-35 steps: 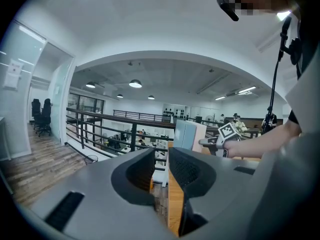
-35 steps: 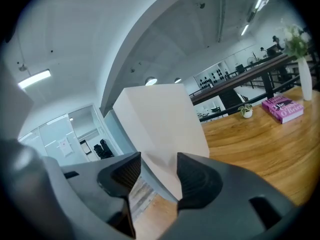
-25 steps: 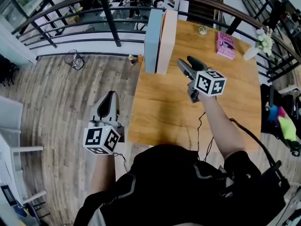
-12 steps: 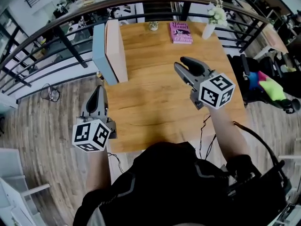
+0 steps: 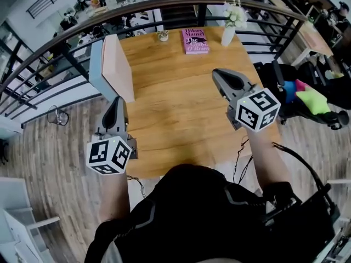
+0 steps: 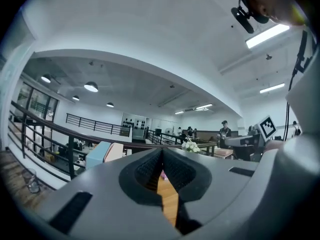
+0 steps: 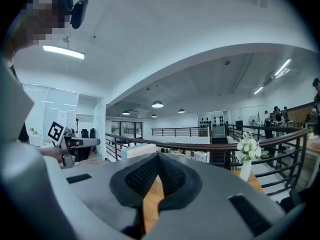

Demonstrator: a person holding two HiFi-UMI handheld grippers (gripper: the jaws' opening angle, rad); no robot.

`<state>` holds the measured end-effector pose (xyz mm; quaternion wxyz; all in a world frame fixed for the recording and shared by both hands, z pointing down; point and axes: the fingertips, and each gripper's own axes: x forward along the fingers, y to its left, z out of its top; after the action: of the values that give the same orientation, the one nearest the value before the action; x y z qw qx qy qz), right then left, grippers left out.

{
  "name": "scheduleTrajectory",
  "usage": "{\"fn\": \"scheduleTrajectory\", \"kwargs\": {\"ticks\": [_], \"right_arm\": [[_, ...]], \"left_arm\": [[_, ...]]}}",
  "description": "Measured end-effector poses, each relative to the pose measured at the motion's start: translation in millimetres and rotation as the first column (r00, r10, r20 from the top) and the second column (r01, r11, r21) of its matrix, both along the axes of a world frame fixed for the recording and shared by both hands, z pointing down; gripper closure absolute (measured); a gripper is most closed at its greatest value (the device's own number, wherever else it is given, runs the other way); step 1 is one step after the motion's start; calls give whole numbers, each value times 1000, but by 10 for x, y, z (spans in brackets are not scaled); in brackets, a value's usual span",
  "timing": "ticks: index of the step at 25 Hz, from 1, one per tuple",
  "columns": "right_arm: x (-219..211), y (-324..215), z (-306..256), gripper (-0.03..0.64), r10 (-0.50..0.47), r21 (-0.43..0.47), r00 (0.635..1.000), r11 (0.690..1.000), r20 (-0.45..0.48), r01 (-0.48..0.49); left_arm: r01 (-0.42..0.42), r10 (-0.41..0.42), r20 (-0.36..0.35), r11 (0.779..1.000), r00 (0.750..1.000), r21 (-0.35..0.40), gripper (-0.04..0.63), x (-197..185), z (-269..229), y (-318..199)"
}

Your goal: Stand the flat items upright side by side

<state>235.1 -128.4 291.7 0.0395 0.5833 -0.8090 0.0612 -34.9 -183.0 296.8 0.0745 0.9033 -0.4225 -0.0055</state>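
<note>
A blue flat item (image 5: 96,70) and a pale pink flat item (image 5: 117,68) stand upright side by side, faces touching, at the far left edge of the counter (image 5: 181,108), in the upper left of the head view. A pink book (image 5: 194,40) lies flat on the far side of the counter, at the top centre of that frame, well apart from the upright pair. A vase of white flowers (image 5: 230,24) stands just right of the book, and a small object too small to make out sits to its left. The left claw (image 5: 117,102) hangs over the counter's left edge, just below the upright pair and clear of them. In its own view its jaws are pressed together with nothing held. The right claw (image 5: 220,74) hovers above the right half of the counter, in the right centre of the frame. Its jaws have just been closing and now meet on nothing. A dark curved railing (image 5: 164,4) runs behind the counter across the top of the frame, with wood floor (image 5: 49,141) at the left.
</note>
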Motion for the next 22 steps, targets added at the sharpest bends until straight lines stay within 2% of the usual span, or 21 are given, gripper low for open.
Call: {"fn": "scheduleTrajectory", "kwargs": {"ticks": [3, 12, 16, 22], "right_arm": [[114, 27, 21, 609, -1, 2, 1000, 1000, -24, 1], [354, 16, -17, 611, 9, 14, 1000, 1000, -24, -8], [360, -35, -52, 611, 7, 20, 1000, 1000, -26, -7], [356, -75, -79, 611, 10, 28, 999, 1000, -34, -9]], "left_arm": [[13, -14, -27, 1000, 1000, -12, 566, 91, -26, 20], [90, -90, 19, 996, 996, 5, 566, 200, -36, 60], [117, -118, 60, 993, 991, 26, 566, 164, -61, 34], [137, -138, 48, 990, 989, 35, 566, 119, -123, 10]]}}
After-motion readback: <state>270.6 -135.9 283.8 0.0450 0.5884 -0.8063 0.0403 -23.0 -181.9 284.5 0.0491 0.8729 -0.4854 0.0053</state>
